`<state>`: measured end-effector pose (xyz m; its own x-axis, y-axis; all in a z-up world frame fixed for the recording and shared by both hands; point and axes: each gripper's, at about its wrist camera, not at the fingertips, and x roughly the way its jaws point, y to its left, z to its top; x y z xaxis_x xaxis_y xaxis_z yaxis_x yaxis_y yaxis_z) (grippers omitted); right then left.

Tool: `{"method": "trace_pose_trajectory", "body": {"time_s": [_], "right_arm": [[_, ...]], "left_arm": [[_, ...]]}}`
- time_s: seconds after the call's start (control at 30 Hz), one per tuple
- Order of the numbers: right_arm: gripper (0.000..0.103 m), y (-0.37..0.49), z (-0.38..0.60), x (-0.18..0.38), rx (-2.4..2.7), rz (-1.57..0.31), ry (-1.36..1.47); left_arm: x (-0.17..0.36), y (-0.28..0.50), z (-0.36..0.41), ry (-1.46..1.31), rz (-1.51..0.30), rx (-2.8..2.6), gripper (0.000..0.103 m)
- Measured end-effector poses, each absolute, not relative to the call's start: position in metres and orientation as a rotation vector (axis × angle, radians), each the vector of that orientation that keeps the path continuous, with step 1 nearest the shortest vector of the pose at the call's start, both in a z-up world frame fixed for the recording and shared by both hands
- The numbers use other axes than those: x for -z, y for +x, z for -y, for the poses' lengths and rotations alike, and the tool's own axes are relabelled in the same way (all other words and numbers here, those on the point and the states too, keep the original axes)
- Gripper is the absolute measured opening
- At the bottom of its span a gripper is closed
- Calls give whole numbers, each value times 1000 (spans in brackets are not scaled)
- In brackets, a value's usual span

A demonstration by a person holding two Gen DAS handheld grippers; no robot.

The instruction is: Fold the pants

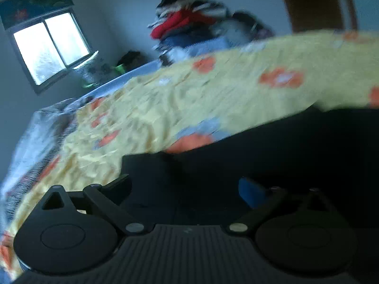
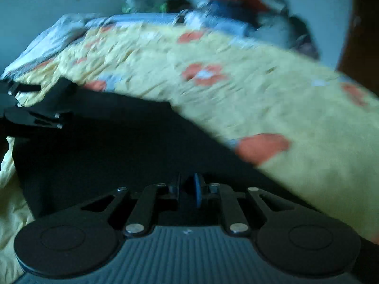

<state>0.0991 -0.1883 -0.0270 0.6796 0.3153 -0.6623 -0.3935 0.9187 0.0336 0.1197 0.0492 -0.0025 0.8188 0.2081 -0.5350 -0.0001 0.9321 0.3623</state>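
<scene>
basically the dark pants (image 2: 99,146) on the bed (image 2: 236,94) look soft and floppy, best pinched at an edge; right tongs (image 2: 193,190) nearly closed on dark cloth, left tongs (image 1: 189,184) spread wide.

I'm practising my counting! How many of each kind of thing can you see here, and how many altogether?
Tongs: 2 (left tongs, right tongs)
Black pants: 1
Flowery yellow bedspread: 1
Window: 1
Clothes pile: 1
Total: 6
</scene>
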Motion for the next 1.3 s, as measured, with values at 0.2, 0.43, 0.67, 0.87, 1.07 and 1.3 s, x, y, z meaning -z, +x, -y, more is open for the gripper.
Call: {"method": "trace_pose_trajectory", "body": {"time_s": [0.2,0.43,0.67,0.87,1.07,1.3], "right_arm": [[19,41,237,47,-326,-780,-178],[36,-6,311,41,-148,-712,-29],[40,-75,378,36,85,-606,105],[53,-126,477,49,286,-479,593],[53,-141,503,66,303,-452,784],[52,-130,509,82,368,-374,944]], "left_arm": [[0,81,33,348,-563,97,102],[16,56,105,353,-539,180,102],[27,41,144,405,-563,289,100],[25,54,165,377,-528,304,102],[42,41,181,430,-554,375,101],[42,36,180,445,-540,382,102]]}}
